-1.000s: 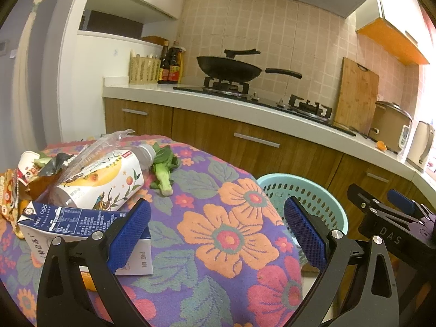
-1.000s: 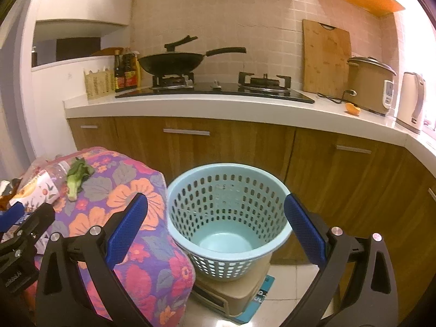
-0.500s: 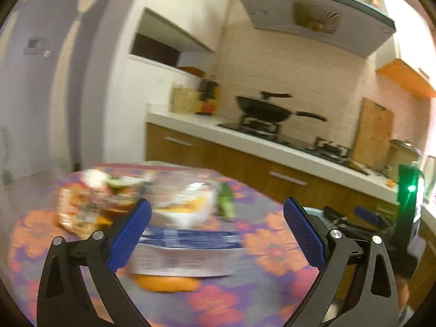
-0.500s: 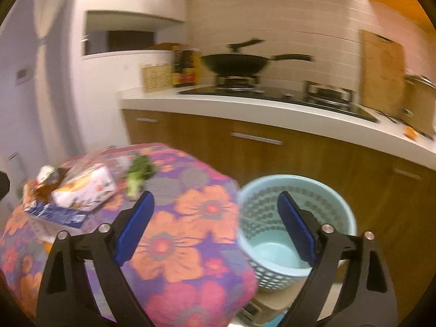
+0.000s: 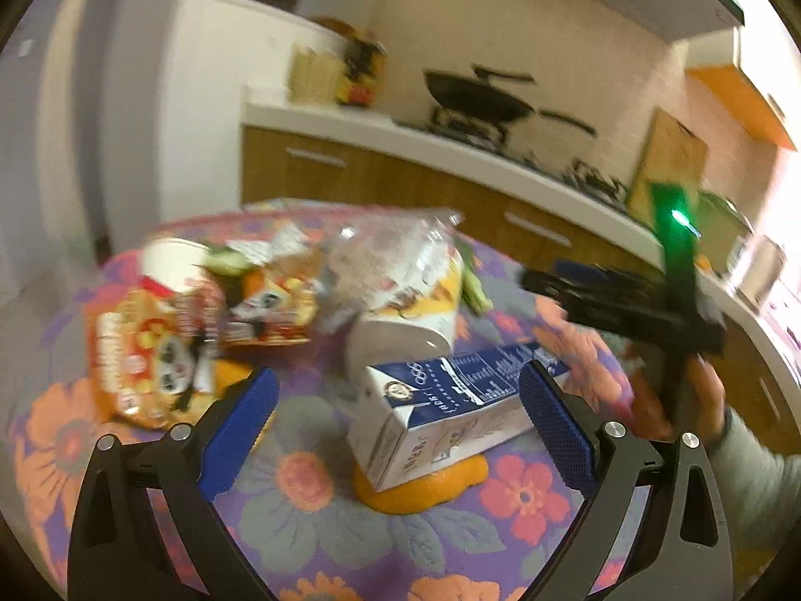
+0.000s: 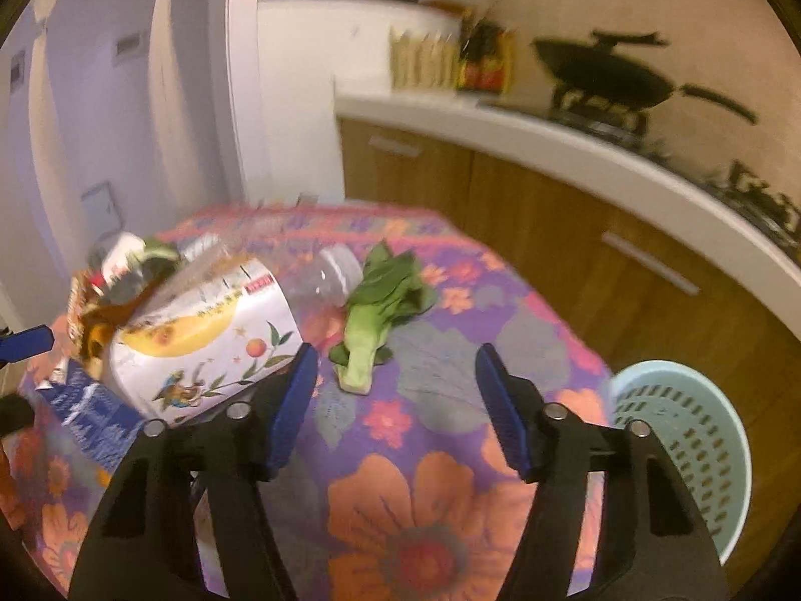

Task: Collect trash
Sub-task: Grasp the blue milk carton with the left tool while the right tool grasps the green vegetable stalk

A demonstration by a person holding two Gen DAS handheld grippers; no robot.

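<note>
In one second both views changed a lot. The left gripper, which before looked past the table edge toward the basket, now faced the trash pile directly. Its jaws were wide, nothing between them, and the carton lay just in front, resting on an orange peel. Behind the carton lay the bottle; to the left were snack wrappers and a cup.

The right gripper had turned away from the basket — before, the basket was centred between its jaws, now it sat at the far right, beside the table and lower. Its jaws were also wide and empty, over the cloth, w/ the greens just beyond and the bottle near its left jaw.

Probably this meant the approach had begun — left for the carton, right for the greens or bottle. Nothing was grasped yet, and the basket looked empty. Both pics were blurred by motion, so small details were unclear.
</note>
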